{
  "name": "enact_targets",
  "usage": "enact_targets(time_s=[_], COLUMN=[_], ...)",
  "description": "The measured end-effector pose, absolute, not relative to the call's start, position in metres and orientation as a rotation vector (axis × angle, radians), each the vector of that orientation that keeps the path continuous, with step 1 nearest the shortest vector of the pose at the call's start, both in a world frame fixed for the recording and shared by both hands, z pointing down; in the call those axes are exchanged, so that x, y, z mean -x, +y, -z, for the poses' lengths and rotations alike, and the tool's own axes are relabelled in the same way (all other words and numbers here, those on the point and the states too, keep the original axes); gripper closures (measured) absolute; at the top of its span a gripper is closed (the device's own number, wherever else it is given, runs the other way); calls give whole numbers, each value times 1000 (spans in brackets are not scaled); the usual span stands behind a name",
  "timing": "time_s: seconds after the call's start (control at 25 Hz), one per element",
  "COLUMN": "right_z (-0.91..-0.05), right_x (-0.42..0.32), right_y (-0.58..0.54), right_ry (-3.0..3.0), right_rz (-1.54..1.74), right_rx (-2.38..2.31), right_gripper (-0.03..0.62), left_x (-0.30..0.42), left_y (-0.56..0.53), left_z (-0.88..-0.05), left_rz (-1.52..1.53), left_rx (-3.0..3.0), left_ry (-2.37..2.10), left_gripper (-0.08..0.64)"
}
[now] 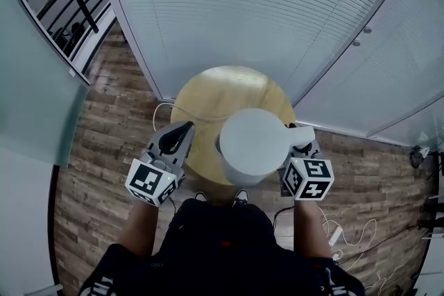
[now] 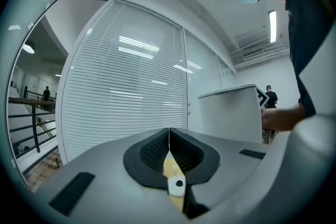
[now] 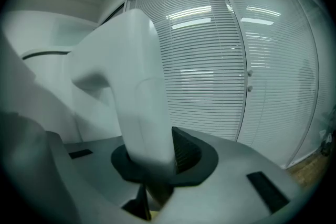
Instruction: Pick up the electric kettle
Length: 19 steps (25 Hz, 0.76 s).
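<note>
Kettle: the white kettle (image 1: 253,145) is over the near edge of the round table (image 1: 208,97), close in front of the person. Its lid is on.
Is it up?: it looks like it hangs in the air, since it pokes out past the table edge. Its bottom is hidden, so I cannot be sure.
Right gripper: the right gripper (image 3: 152,157) is pinching the handle (image 3: 139,97) low down, with a black pad on each side of it.
Left gripper: the left gripper (image 2: 169,149) has its jaws pressed together with nothing in them. It is beside the kettle, not touching it.
Good hold: keep the squeeze strong. The handle is smooth and the kettle may be heavy, so it could slip or swing.
Keep it straight: hold the kettle upright so nothing spills and the lid stays put.
Go slow: quick moves could make the kettle twist in the jaws.
Watch out: keep the kettle away from the table edge and the left gripper, so it does not bump them.
Helper: the left gripper can stay near, ready to steady the side if the kettle tips.
</note>
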State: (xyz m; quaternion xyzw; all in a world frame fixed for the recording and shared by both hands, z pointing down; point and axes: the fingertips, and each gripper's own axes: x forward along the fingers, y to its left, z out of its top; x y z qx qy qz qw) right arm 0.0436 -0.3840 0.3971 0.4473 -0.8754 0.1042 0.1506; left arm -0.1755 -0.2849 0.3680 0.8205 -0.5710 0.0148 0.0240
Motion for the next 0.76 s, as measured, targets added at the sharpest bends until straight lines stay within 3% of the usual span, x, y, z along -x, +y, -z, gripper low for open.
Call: enact_targets(time_s=[0.76], right_z=[-396], right_x=[-45], right_y=[-377], right_ry=[-2512], right_rz=[-299], right_rx=[-1285], right_gripper=[514], left_x=[173], left_y=[-279], left_z=[-365], left_rz=[-45], left_rx=[-2532], left_ry=[-1766], left_gripper=[537])
